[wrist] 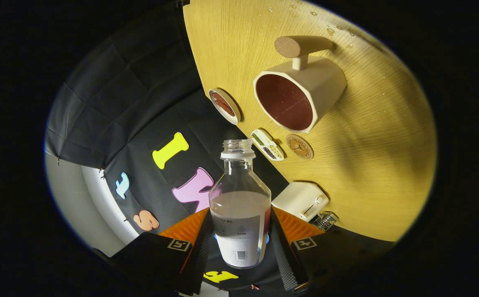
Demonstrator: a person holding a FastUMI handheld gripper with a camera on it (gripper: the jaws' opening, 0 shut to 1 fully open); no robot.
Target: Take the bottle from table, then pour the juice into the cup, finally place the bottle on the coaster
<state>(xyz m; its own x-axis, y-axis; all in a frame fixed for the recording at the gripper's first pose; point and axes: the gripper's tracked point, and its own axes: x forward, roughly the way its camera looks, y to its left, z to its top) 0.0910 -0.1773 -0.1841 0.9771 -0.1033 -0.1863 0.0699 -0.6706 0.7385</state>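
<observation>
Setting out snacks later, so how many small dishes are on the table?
2: a round dish beside the cup, and an oblong divided one beside the coaster, beyond the bottle clamped between the fingers.

The claw (240,235) has two ribbed fingers (201,251), each backed by a dark block bearing a square white-bordered marker (179,245).

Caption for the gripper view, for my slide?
Claw shut on open bottle, tipped toward the cup holding dark juice; coaster beside it.
</observation>
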